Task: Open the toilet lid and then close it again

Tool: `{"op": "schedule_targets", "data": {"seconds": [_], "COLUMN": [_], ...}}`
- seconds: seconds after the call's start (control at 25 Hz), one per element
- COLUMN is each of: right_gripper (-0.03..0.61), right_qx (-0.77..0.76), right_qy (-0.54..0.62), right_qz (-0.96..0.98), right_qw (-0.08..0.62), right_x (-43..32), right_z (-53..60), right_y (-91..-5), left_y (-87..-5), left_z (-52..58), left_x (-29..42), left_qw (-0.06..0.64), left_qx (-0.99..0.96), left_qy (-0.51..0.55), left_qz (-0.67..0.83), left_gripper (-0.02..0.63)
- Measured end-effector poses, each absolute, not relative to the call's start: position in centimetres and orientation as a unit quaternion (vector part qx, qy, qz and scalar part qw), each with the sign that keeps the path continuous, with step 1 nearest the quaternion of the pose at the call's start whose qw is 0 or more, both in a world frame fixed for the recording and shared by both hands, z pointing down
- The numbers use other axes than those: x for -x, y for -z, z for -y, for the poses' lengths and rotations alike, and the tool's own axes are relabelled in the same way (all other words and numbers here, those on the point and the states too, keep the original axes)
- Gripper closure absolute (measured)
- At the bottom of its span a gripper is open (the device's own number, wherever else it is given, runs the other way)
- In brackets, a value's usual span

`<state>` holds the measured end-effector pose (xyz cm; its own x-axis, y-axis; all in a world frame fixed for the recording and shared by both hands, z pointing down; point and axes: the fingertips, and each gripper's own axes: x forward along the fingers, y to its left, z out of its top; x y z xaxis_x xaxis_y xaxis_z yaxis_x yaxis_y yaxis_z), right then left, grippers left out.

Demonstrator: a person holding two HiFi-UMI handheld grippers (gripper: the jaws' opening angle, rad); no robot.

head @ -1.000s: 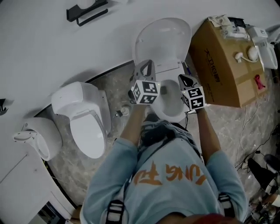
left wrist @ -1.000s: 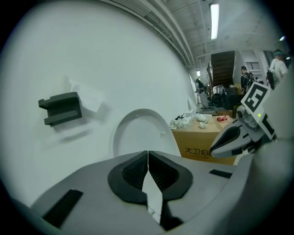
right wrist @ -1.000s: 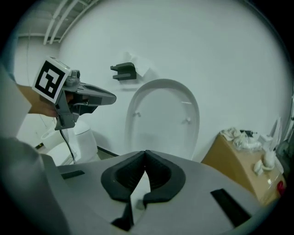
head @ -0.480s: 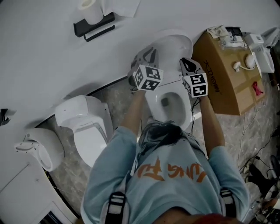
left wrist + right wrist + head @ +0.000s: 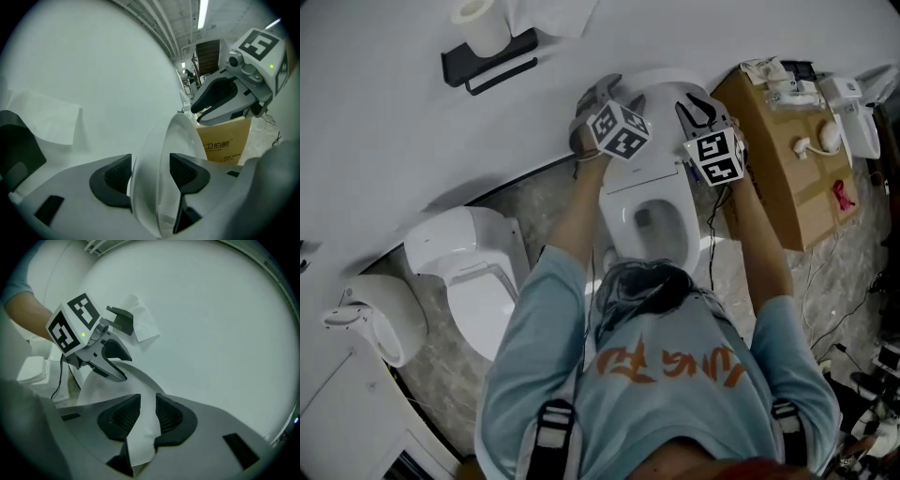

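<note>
Both tongs straddle the raised toilet lid [image 5: 661,84], one at each side of its rim. In the left gripper view the left tongs [image 5: 150,171] stand wide, their jaws having just been opening, and the lid's white edge rises between the two dark ribbed pads [image 5: 115,176] without being clamped. In the right gripper view the right tongs [image 5: 148,413] are parted by a narrower gap, their jaws also having just been opening, and the lid's thin edge runs up between their pads and nearly fills the gap. The lid stands upright against the pale wall [image 5: 384,122], at the back of the toilet [image 5: 617,216], whose bowl lies uncovered below, just ahead of the person's head. This toilet sits on the marbled floor [image 5: 534,197] where it meets the wall. A cardboard box [image 5: 778,159] stands just beside it at the person's right, with small white items on top. A second toilet [image 5: 473,281], its lid down, stands on the floor further to the person's left. On the wall, a black holder [image 5: 487,61] carries a paper roll [image 5: 478,23].
</note>
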<state>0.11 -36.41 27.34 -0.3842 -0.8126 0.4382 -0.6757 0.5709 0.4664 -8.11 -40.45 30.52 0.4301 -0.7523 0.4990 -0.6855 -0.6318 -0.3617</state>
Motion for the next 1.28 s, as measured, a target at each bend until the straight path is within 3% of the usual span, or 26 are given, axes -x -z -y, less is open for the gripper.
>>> {"op": "schedule_targets", "data": {"seconds": [0.16, 0.24, 0.44, 0.64, 0.72, 0.84, 1.2, 1.28], "right_gripper": [0.407, 0.402, 0.414, 0.447, 0.387, 0.353, 0.36, 0.397], "right_qx": [-0.424, -0.41, -0.395, -0.372, -0.364, -0.347, -0.236, -0.214], "right_qy": [0.171, 0.198, 0.233, 0.26, 0.271, 0.267, 0.28, 0.285], "right_qz": [0.809, 0.802, 0.791, 0.79, 0.786, 0.793, 0.818, 0.82], "right_qw": [0.37, 0.386, 0.405, 0.412, 0.419, 0.424, 0.443, 0.448], "right_x": [0.8, 1.4, 2.1, 1.4, 1.1, 0.5, -1.5, -2.0], "right_z": [38.2, 38.8, 38.6, 36.0, 35.0, 33.3, 25.0, 22.7], "right_y": [-26.9, -26.9, -27.1, -26.4, -26.1, -26.0, -28.4, -29.3], "left_y": [-30.6, -30.2, -30.1, -29.8, -29.8, -29.9, -32.4, -33.4], "left_z": [40.8, 40.4, 37.7, 34.9, 33.6, 31.7, 23.3, 21.4], "left_x": [8.1, 8.0, 7.4, 6.9, 6.6, 6.0, 3.7, 3.2], "left_qw": [0.054, 0.067, 0.088, 0.093, 0.098, 0.101, 0.126, 0.13], "left_qx": [0.84, 0.838, 0.847, 0.849, 0.851, 0.853, 0.844, 0.837], "left_qy": [0.324, 0.322, 0.33, 0.338, 0.335, 0.33, 0.384, 0.402], "left_qz": [-0.433, -0.436, -0.407, -0.395, -0.393, -0.392, -0.352, -0.348], "left_gripper": [0.358, 0.435, 0.468, 0.468, 0.468, 0.463, 0.472, 0.472]}}
